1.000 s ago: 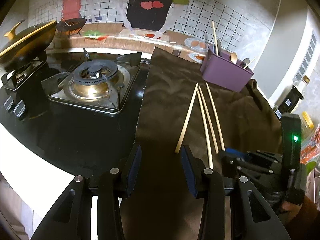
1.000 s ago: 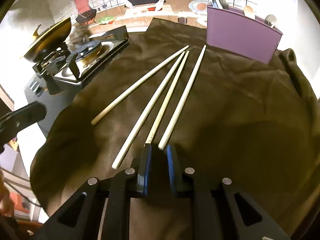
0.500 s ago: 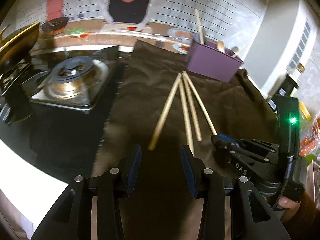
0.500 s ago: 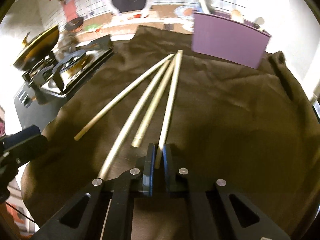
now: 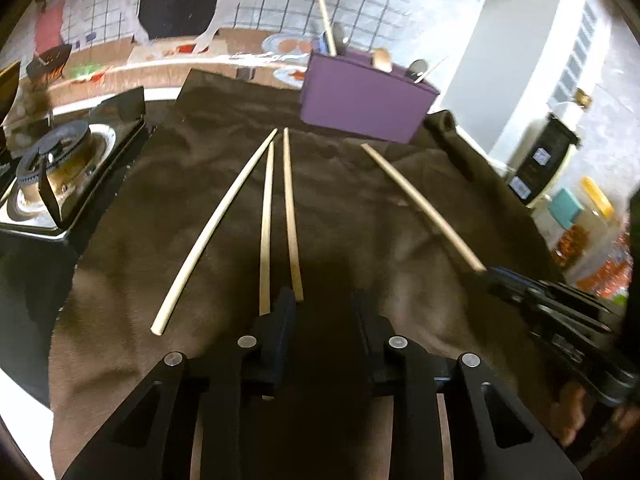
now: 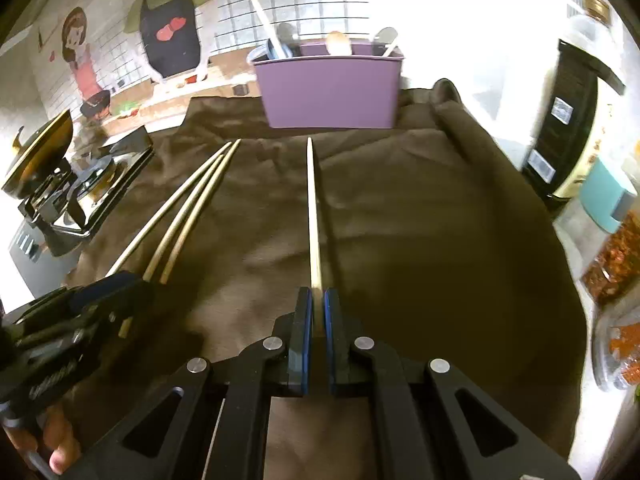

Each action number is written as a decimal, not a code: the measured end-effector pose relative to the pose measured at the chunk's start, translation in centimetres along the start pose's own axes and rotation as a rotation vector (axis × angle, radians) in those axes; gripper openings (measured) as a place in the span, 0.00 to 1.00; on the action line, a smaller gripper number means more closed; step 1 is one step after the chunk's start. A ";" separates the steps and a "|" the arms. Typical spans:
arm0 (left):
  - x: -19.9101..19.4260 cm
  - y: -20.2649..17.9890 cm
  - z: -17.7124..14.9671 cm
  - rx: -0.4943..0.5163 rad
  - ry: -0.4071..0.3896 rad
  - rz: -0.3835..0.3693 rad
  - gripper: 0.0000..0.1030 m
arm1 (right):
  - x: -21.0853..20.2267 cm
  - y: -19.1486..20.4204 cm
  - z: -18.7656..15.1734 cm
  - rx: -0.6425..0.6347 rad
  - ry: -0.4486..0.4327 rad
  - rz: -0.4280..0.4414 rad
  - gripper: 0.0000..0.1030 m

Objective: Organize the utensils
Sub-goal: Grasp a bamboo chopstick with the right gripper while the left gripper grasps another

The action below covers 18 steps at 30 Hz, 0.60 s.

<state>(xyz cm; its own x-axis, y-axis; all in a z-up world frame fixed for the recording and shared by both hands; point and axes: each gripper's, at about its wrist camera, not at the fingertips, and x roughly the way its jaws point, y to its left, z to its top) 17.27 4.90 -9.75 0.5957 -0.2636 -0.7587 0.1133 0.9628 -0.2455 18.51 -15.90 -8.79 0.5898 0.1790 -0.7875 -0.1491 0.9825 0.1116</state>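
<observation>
- Left wrist view: the left gripper (image 5: 324, 304) hangs over the near part of the brown cloth (image 5: 360, 208), its jaws closing with nothing between them (one chopstick's near tip lies just beside the left pad). Three chopsticks (image 5: 288, 216) lie fanned on the cloth, their far ends near the purple holder (image 5: 364, 104) at the cloth's far edge. The stove (image 5: 52, 168) sits off the cloth's left edge.
- Right wrist view: the right gripper (image 6: 316, 300) is clamped on the near end of a fourth chopstick (image 6: 314, 216), which points toward the holder. The other three lie toward the cloth's left edge.
</observation>
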 end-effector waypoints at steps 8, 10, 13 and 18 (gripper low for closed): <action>2.4 -0.5 0.5 -0.001 0.048 0.088 0.20 | 0.4 -1.7 -0.4 0.032 0.011 0.011 0.05; 2.7 -0.4 0.6 -0.013 0.050 0.101 0.19 | 0.6 -1.8 -0.5 0.033 0.016 0.015 0.05; 2.9 -0.4 0.9 -0.021 0.054 0.122 0.18 | 0.7 -1.8 -0.5 0.031 0.019 0.020 0.05; 3.4 -0.5 1.3 -0.019 0.057 0.165 0.18 | 1.0 -1.6 -0.4 0.024 0.025 0.021 0.05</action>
<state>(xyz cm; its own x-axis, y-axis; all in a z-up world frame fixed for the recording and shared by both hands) 20.33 3.58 -11.40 0.5589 -0.1056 -0.8225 0.0024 0.9921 -0.1257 19.01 -17.35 -9.98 0.5667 0.1980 -0.7998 -0.1413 0.9797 0.1424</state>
